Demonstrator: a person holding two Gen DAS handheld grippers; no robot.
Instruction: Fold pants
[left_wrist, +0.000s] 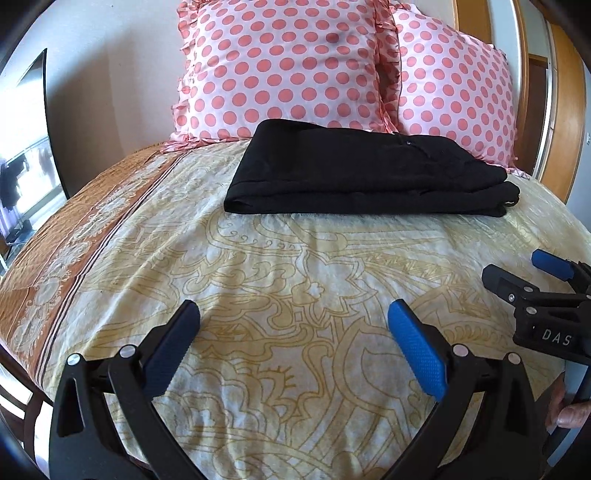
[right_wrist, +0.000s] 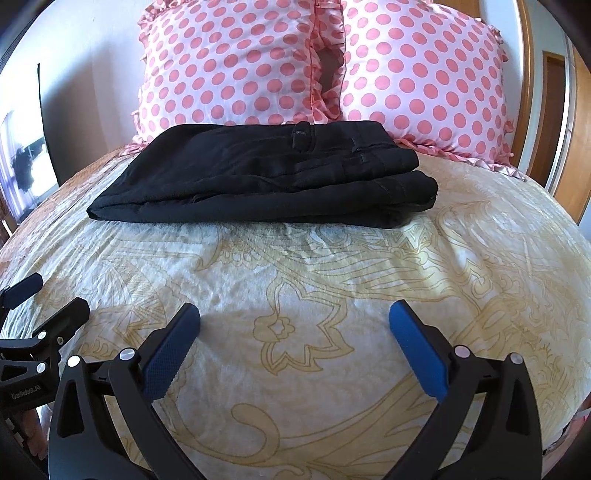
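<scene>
The black pants (left_wrist: 365, 173) lie folded in a compact stack on the bed, just in front of the pillows; they also show in the right wrist view (right_wrist: 266, 177), waistband and belt loops on top at the right. My left gripper (left_wrist: 293, 314) is open and empty, above the sheet, well short of the pants. My right gripper (right_wrist: 295, 314) is open and empty too, also short of the pants. The right gripper shows at the right edge of the left wrist view (left_wrist: 517, 273), and the left gripper at the left edge of the right wrist view (right_wrist: 55, 295).
A yellow patterned bedsheet (left_wrist: 258, 295) with an orange border at the left covers the bed. Two pink polka-dot pillows (left_wrist: 280, 66) (left_wrist: 454, 92) stand at the headboard. A window or screen (left_wrist: 26, 173) is at the left, a wooden door (left_wrist: 565, 110) at the right.
</scene>
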